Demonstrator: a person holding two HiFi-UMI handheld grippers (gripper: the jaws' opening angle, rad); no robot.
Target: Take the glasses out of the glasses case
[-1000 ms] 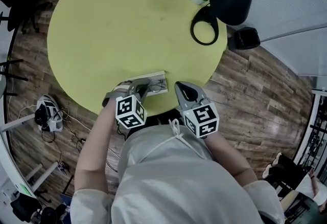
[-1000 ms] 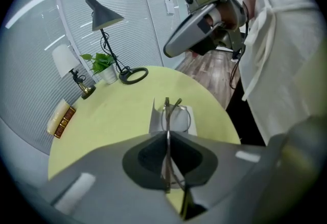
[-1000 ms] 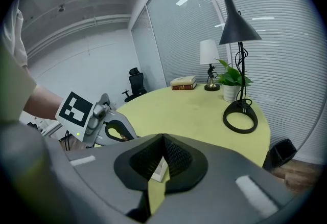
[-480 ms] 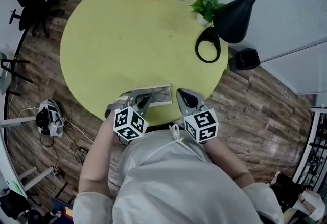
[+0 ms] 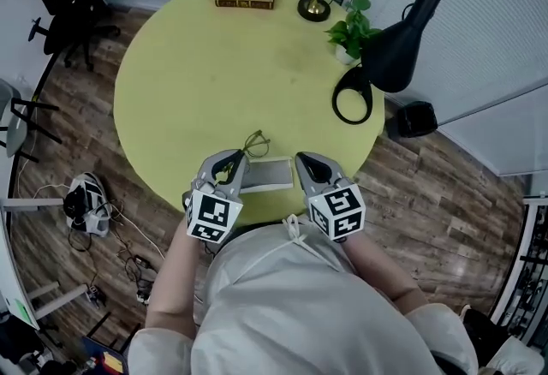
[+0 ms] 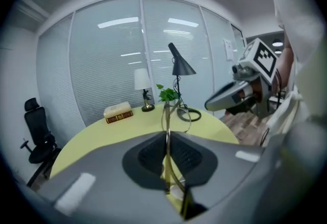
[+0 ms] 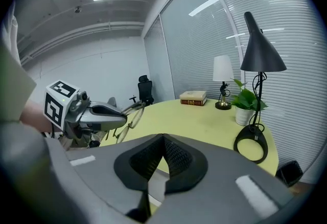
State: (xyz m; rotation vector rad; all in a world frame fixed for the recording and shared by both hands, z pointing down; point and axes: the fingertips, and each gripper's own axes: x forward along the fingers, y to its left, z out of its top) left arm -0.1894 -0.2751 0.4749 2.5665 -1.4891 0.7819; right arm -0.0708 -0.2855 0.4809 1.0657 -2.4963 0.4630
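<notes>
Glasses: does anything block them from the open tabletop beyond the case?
Nothing visible does. The left gripper holds the glasses clear of the glasses case, and the stretch of table just beyond them is bare.

The person holds both grippers low in front of the body, side by side and near each other, jaws pointing forward. The left gripper (image 5: pixel 233 161) has its jaws pressed together on the thin frame of the glasses (image 5: pixel 255 142). The right gripper (image 5: pixel 306 161) has its jaws together with nothing between them. Both forearms, left (image 5: pixel 175 270) and right (image 5: pixel 377 266), reach forward from the trunk.
</notes>
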